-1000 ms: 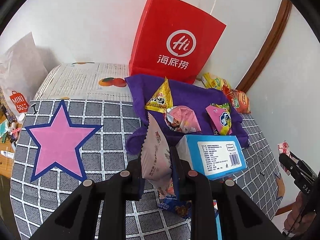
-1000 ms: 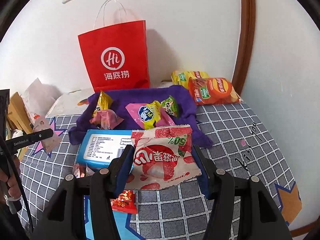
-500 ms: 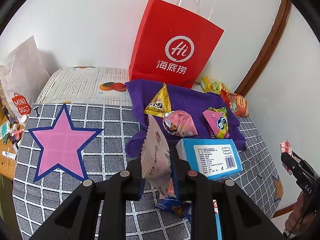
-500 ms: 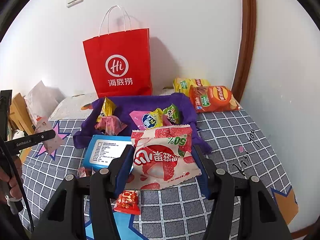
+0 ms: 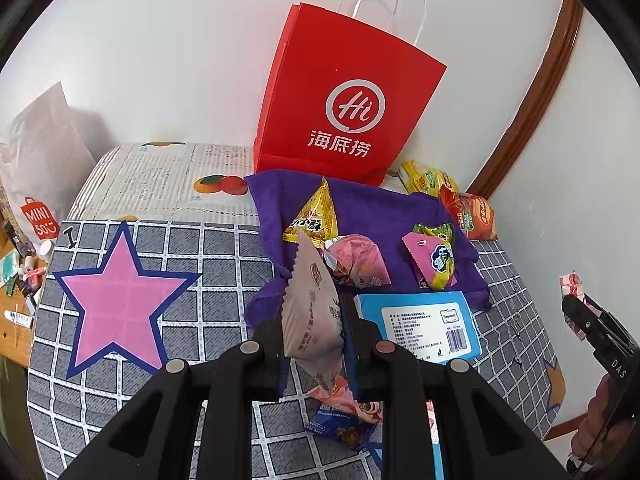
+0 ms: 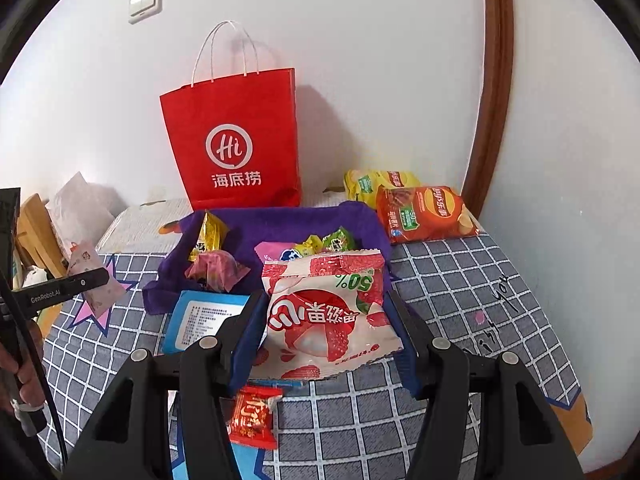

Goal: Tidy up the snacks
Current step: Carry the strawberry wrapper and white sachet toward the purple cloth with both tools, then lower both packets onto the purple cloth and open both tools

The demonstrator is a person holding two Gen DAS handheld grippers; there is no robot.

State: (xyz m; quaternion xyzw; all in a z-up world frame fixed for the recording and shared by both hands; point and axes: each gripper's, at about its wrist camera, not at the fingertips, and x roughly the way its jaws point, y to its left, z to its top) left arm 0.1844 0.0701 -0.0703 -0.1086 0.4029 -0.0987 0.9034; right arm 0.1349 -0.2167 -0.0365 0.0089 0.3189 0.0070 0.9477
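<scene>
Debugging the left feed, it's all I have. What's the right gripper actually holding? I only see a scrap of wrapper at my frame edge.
Observer: The right gripper is shut on a strawberry snack packet, held flat between the pads.
Operator: Anything under it?
Observer: A small red candy lies on the checked cloth just below the packet.
Operator: Anything on the wall I can't see?
Observer: A light switch up left of the red paper bag.

Red candy wrapper (image 6: pixel 253 416) now fully visible below right hand-held gripper (image 6: pixel 326 320); view drawn back.
</scene>
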